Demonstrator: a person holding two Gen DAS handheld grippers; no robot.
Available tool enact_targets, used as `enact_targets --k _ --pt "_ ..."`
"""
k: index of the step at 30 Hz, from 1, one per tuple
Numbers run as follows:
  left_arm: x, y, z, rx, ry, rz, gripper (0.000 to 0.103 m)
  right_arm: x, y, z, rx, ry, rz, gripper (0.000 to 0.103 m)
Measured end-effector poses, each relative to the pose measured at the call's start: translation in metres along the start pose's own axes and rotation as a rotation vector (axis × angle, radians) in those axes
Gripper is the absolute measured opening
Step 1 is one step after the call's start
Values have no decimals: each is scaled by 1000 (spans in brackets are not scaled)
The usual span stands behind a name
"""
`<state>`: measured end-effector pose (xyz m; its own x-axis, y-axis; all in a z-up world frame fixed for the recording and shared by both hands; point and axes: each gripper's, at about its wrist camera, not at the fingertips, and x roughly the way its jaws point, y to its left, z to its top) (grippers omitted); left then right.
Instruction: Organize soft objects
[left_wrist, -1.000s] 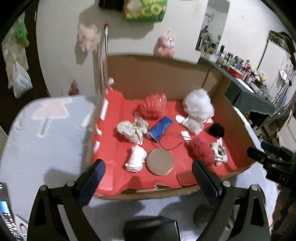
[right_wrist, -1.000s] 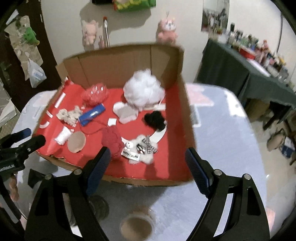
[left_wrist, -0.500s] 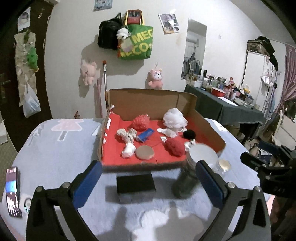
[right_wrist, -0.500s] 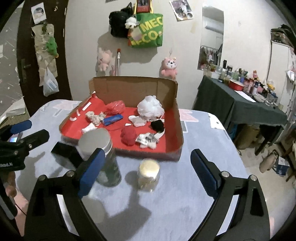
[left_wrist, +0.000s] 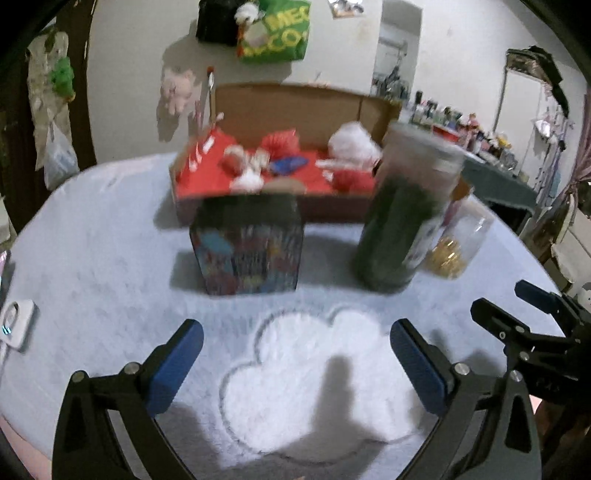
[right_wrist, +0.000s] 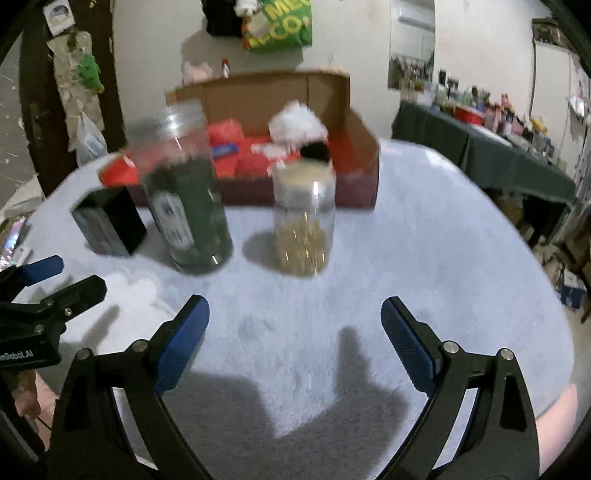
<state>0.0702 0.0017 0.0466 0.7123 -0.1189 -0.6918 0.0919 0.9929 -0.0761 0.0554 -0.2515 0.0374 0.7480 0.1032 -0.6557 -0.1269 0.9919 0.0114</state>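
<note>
Both the left gripper (left_wrist: 295, 363) and right gripper (right_wrist: 294, 334) hang with jaws spread wide, grasping nothing, over the fleecy table cover (right_wrist: 424, 236). Beyond them stand two jars (right_wrist: 186, 192) and one dark box (left_wrist: 247, 243). The soft objects (left_wrist: 351, 142) lie in one cardboard tray (right_wrist: 354, 147) toward the table's far edge.

The green bag (right_wrist: 282, 27) hanging on the wall carries pale letters that read "ME" above "CO", the rest cut off or blurred. On the left gripper (right_wrist: 55, 291), seen at the edge of the right wrist view, white print reads what looks like "enRobot.AI", its start cut off. The label on the dark jar (right_wrist: 184, 199) and the print on the colourful box (left_wrist: 247, 243) are too blurred to read.
</note>
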Motion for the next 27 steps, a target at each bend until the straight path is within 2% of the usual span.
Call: enact_targets --k 6,13,27 --pt "19 2 -9 -7 42 44 103 20 0 -14 10 45 -10 95" --pt "23 -7 -12 18 18 95 103 25 -1 -17 7 31 -26 96" --pt "24 -6 -11 19 23 106 103 27 0 -17 8 25 -28 97"
